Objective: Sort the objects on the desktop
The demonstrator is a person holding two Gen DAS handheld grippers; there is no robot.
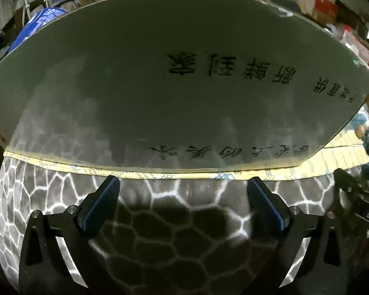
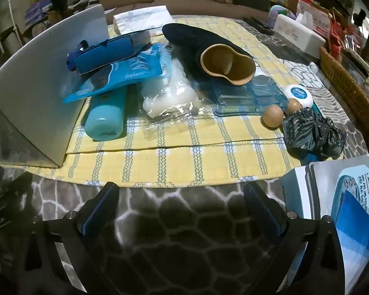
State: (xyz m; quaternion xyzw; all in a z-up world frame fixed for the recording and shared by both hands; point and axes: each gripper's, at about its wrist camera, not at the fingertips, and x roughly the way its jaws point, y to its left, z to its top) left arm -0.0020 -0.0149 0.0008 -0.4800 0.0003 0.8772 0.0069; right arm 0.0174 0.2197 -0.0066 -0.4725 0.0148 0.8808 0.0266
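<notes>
Yellow checked cloth (image 2: 174,152) fills mid-frame, cluttered; both grippers, left (image 1: 183,196) and right (image 2: 182,201), gape empty, and the teal bottle (image 2: 105,120) looks stiff, slick, best pinched across its body.

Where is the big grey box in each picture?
Left wrist view: the grey box fills the upper and middle picture, with upside-down black writing, just beyond the open left gripper.
Right wrist view: the grey box stands at the left edge, beside the blue bottle.
Shared landmark: the yellow checked mat under it.
</notes>
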